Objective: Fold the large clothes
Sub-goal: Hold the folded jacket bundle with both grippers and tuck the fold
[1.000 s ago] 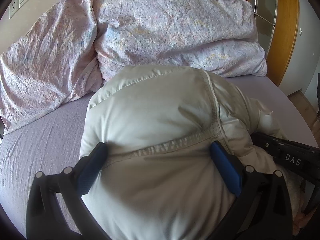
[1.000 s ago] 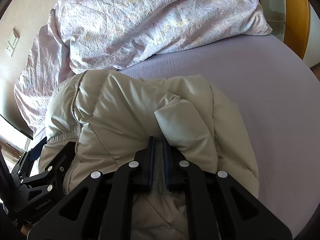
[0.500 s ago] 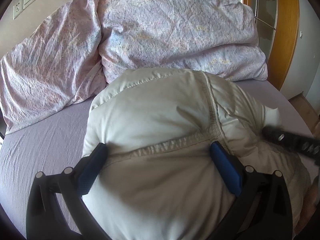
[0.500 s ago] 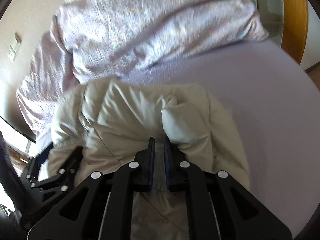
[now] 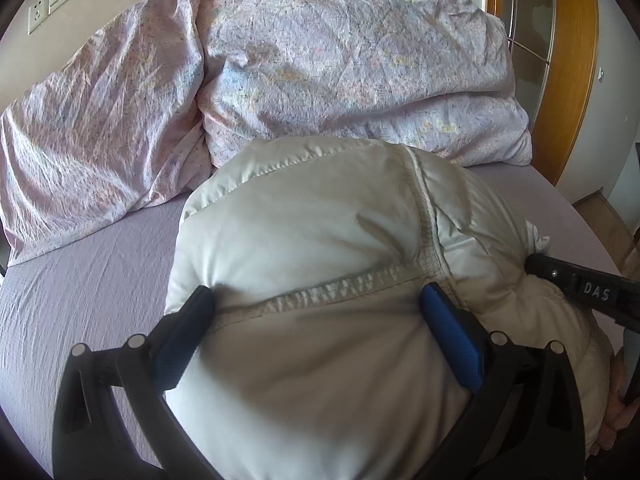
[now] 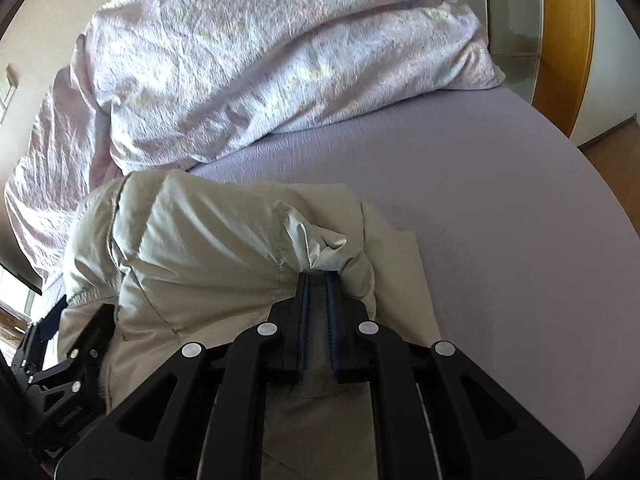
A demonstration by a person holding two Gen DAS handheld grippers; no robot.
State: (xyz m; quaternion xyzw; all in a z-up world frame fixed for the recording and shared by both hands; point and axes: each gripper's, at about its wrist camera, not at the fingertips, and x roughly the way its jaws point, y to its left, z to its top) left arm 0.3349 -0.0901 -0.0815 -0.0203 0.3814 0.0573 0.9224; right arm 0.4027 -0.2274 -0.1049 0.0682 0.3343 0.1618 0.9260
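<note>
My left gripper [image 5: 316,300] has its jaws spread wide, one blue pad [image 5: 450,336] on each flank of the jacket [image 5: 320,232]; the puffy cream bulk bulges up between them, and a stitched seam [image 5: 344,284] runs across from pad to pad. I read it as open around the bundle, pressing its sides rather than pinching. My right gripper [image 6: 318,280] has its jaws nearly together, clamped on a thin fold of jacket [image 6: 224,240] fabric, with a crumpled tuft [image 6: 328,246] sticking out just past the tips. From the left camera I see the right gripper [image 5: 588,288] coming in from the right edge, marked DAS, its tip buried in the jacket's right side. From the right camera, the left gripper [image 6: 68,352] shows at the lower left, against the jacket's far side.

The jacket sits bunched in a rounded heap on the lilac sheet [image 5: 80,272], near the bed's edge closest to me. Just behind it, a rumpled floral duvet [image 5: 320,64] is heaped at the head of the bed; the two look to be touching or nearly so. Beyond, I see a wall with a socket [image 5: 36,16] at left and a wooden door frame [image 5: 572,60] at right.
</note>
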